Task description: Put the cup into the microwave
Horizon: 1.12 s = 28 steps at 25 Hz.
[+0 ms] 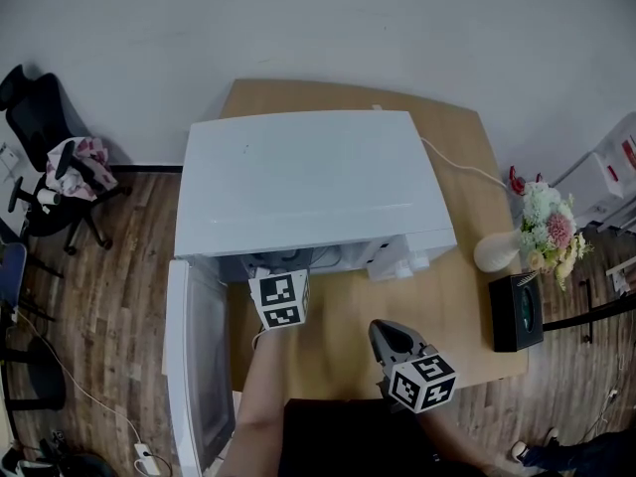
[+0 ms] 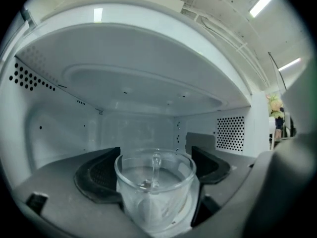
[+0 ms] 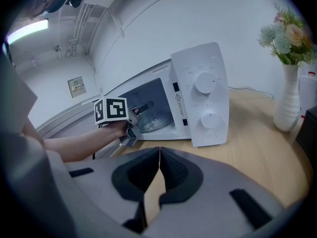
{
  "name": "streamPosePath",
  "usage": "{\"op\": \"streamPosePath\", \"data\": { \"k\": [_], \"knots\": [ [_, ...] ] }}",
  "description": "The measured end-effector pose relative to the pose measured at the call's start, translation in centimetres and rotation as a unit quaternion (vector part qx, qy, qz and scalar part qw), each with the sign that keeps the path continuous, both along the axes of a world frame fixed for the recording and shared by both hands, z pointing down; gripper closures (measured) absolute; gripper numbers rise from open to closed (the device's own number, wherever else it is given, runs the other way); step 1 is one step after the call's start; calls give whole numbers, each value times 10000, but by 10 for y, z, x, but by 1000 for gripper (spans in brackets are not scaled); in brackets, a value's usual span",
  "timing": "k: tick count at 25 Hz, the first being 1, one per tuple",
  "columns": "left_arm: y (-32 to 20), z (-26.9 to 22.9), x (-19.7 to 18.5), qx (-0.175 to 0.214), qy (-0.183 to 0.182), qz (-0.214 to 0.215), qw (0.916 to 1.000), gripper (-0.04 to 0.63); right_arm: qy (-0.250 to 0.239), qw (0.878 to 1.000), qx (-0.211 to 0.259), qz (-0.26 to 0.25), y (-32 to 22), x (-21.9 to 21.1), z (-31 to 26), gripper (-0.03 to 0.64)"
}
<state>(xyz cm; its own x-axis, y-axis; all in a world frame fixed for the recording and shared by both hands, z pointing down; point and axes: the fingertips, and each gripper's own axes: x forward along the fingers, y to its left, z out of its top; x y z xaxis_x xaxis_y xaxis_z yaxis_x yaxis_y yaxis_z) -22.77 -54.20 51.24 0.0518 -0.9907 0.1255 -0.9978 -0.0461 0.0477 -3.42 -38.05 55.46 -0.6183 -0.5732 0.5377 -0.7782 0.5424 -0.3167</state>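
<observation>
A white microwave [image 1: 308,182] stands on the wooden table [image 1: 467,316] with its door [image 1: 194,366] swung open to the left. My left gripper [image 1: 279,301] reaches into the cavity, its tips hidden under the microwave's top in the head view. In the left gripper view, that gripper [image 2: 154,182] is shut on a clear glass cup [image 2: 154,197], upright between the dark pads [image 2: 99,180], with the cavity's back wall beyond. My right gripper [image 1: 390,331] hovers over the table in front of the microwave. Its jaws [image 3: 159,155] are shut with nothing between them.
A white vase of flowers [image 1: 502,249] and a black box [image 1: 517,311] stand on the table to the right of the microwave. The control panel with two knobs [image 3: 205,83] faces the right gripper. An office chair [image 1: 50,147] stands on the floor at far left.
</observation>
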Motion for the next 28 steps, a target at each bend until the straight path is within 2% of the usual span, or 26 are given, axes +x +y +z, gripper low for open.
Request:
{"op": "streamPosePath", "data": {
  "k": [9,17,28],
  "knots": [
    [27,5,2,-173,63,-177,9997,166,-132,9999,76,-30,8,1,-5,621],
    [59,7,16,-369,218,-163,9989,167,-221,9996,136,-69,13,12,-13,621],
    [106,1,52,-814,492,135,9954,169,-372,9992,114,-98,16,28,-21,621]
  ]
}}
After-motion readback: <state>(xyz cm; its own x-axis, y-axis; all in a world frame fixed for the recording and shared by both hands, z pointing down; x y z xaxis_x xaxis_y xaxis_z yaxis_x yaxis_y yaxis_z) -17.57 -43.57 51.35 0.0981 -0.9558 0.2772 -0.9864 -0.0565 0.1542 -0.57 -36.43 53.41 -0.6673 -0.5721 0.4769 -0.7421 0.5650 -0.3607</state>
